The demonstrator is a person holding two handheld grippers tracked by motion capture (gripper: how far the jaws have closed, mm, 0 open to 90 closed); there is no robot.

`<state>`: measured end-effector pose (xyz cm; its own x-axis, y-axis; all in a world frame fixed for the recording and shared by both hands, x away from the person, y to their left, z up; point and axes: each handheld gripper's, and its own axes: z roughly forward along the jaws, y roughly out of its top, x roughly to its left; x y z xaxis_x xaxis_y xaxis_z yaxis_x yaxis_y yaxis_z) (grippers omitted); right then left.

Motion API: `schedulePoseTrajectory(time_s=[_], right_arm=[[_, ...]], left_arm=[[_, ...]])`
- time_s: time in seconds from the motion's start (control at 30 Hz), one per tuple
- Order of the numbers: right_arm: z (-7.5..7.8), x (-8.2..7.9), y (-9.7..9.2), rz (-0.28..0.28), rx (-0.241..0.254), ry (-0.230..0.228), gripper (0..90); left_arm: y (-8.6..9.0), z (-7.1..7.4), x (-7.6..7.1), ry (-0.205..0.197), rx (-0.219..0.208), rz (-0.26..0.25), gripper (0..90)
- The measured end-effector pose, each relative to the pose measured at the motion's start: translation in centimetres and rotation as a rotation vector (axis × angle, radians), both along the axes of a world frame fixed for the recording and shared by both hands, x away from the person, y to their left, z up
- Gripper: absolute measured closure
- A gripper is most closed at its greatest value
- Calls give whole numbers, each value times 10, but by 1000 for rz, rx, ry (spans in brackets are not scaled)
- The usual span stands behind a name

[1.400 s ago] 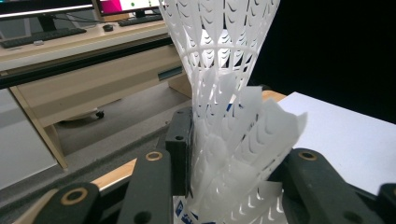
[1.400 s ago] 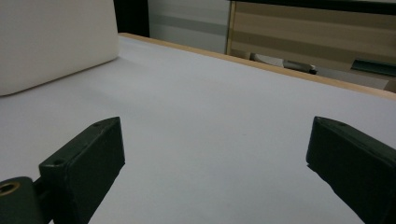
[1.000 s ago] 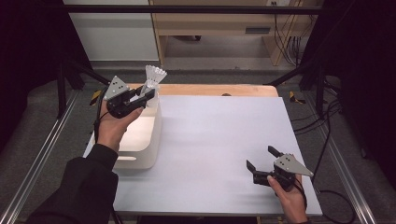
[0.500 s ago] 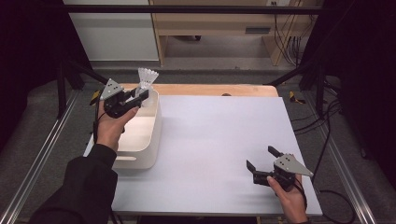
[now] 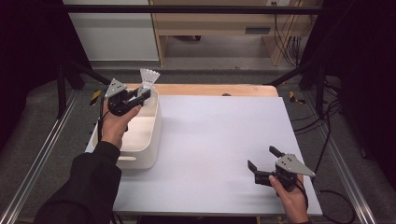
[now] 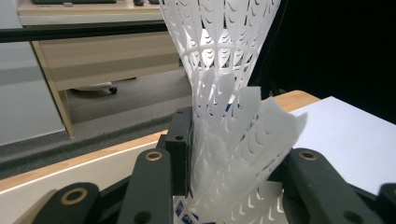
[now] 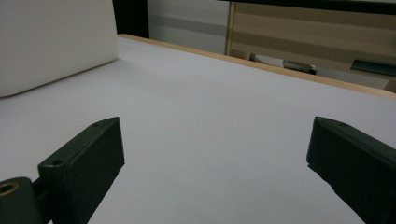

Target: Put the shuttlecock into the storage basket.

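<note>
My left gripper point(image 5: 141, 96) is shut on a white plastic shuttlecock point(image 5: 149, 77), whose lattice skirt flares up beyond the jaws over the far end of a white bin point(image 5: 156, 122). In the left gripper view the skirt point(image 6: 219, 51) stands upright between the two black jaws, squeezed and crumpled where the pads point(image 6: 180, 149) press on it. My right gripper point(image 5: 262, 157) rests low on the white table top point(image 5: 215, 130) near the front right corner. Its jaws stand wide apart with nothing between them point(image 7: 217, 140).
The bin stands along the table's left edge, and its wall point(image 7: 51, 42) shows at the upper left of the right gripper view. A wooden strip point(image 5: 215, 89) runs along the far edge. Metal rails point(image 5: 42, 154) flank the table, and cables point(image 5: 327, 135) trail at the right.
The left hand has shifted slightly to the left and down with the shuttlecock, staying over the bin's far end. The right gripper has kept still.
</note>
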<state>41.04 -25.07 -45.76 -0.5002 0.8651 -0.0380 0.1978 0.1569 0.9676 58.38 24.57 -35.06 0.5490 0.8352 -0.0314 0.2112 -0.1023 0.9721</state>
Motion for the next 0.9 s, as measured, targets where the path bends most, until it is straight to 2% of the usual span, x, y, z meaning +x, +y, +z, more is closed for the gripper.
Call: schedulePoseTrajectory(time_s=[0.13, 0.27, 0.43, 0.77, 0.9], right_arm=[[0, -1, 0, 1, -2, -1, 41], [1, -1, 1, 2, -8, 0, 41], [1, -1, -1, -8, -2, -2, 41], [0, -1, 0, -2, -8, -3, 41], [0, 0, 1, -2, -10, -1, 42]], left_arm=[[4, -3, 2, 13, 3, 18, 641], [4, -7, 3, 30, 42, 25, 642], [7, -12, 5, 36, 29, 30, 642], [6, -12, 5, 38, 12, 22, 641], [4, -12, 4, 35, 23, 10, 641]])
